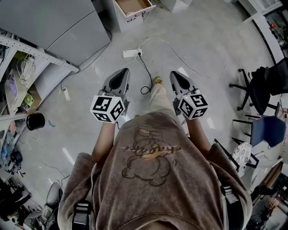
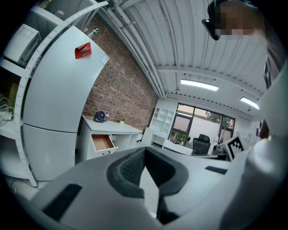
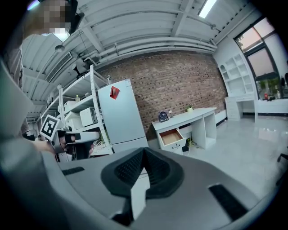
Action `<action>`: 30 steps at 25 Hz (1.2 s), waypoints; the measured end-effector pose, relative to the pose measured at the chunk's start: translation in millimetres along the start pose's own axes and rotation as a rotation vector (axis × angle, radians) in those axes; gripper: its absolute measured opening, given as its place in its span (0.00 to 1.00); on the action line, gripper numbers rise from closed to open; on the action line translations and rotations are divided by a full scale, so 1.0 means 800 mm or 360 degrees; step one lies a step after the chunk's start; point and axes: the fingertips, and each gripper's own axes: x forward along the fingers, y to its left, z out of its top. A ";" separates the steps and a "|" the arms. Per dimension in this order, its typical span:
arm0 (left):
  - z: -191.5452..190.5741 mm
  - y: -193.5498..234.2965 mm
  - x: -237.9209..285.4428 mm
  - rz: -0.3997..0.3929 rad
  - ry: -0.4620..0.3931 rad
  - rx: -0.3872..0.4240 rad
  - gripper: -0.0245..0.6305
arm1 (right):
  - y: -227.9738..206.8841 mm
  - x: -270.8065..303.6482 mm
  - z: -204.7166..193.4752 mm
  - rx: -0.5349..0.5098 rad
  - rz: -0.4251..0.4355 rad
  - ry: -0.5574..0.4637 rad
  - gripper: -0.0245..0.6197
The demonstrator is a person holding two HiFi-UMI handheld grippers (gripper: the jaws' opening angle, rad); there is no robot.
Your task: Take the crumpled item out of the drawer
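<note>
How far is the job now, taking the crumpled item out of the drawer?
Done: the drawer of the white desk stands open. In hand: nothing; the left gripper and right gripper are both shut, empty, far from the desk. Still to do: reach the drawer, grasp the item, lift it out. The item itself does not show.

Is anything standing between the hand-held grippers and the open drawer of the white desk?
Nothing upright: grey floor separates the left hand-held gripper and right hand-held gripper from the open wood-lined drawer; only a white power strip and black cable lie flat on it. The crumpled item is not visible.
</note>
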 end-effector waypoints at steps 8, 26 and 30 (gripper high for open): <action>0.026 0.030 0.088 0.0059 0.0018 -0.0020 0.05 | -0.056 0.065 0.033 0.0030 0.0077 0.0048 0.03; 0.117 0.091 0.293 0.0293 -0.0026 -0.0040 0.05 | -0.205 0.238 0.154 0.0001 0.0339 0.0104 0.03; 0.125 0.102 0.326 0.0364 -0.0045 -0.0039 0.05 | -0.238 0.263 0.167 0.0013 0.0405 0.0109 0.03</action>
